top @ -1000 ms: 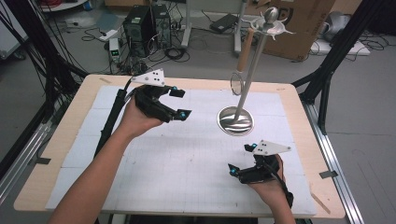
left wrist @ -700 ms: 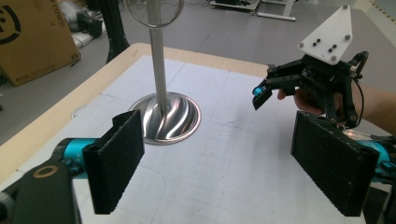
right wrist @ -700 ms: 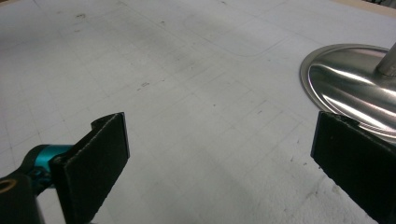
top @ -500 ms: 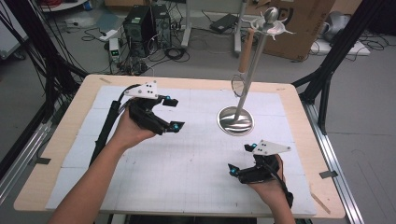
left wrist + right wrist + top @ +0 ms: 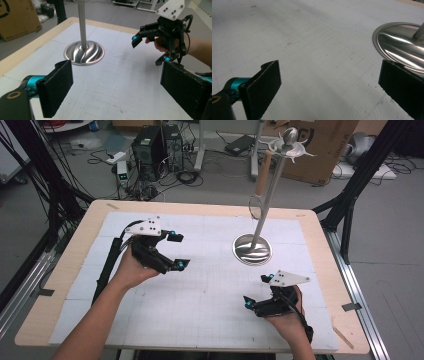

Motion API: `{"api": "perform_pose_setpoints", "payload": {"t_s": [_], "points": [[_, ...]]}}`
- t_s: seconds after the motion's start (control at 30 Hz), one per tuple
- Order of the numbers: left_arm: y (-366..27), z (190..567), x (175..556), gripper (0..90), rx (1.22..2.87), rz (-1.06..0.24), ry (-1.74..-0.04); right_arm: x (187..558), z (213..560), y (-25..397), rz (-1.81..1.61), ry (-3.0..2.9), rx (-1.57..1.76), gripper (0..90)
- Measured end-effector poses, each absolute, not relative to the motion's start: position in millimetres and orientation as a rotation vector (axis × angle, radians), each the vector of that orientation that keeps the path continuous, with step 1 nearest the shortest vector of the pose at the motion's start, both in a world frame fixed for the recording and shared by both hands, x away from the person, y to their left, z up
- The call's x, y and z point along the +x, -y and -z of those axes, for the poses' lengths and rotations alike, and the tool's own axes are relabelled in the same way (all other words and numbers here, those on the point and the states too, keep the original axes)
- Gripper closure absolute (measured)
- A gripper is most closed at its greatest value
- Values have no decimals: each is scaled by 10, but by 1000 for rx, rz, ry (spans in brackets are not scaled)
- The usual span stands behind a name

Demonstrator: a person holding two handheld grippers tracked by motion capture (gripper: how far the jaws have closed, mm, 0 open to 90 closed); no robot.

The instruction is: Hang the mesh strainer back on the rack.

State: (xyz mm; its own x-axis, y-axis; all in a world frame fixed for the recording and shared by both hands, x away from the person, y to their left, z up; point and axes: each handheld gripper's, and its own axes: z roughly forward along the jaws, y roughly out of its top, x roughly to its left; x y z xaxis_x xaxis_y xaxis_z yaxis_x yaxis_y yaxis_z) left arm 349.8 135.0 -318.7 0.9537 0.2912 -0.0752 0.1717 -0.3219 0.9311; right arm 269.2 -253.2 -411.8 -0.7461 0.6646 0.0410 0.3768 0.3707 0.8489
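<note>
Fingers wide apart on both, nothing between the jaws. Left gripper (image 5: 176,251) held above the white mat (image 5: 200,320), aimed toward the metal stand (image 5: 252,249), probably lining up an approach. Right gripper (image 5: 257,290) sits low near the front edge, just beside the stand's base, parked out of the way. A wooden-handled utensil (image 5: 261,182) hangs from the stand's top hooks, untouched.

Left gripper (image 5: 176,251): now farther left on the table, away from the metal stand (image 5: 252,249) and nearer the person, over the white mat (image 5: 200,295).
Left jaws: still spread wide, nothing between them.
</note>
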Motion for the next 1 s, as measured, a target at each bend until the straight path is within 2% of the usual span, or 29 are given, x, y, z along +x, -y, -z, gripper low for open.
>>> {"api": "perform_pose_setpoints", "payload": {"t_s": [1.0], "points": [[-1517,3766,3340,72,1960,-122,-436,2714,4139,2516,-1309,-2339,918,31]]}}
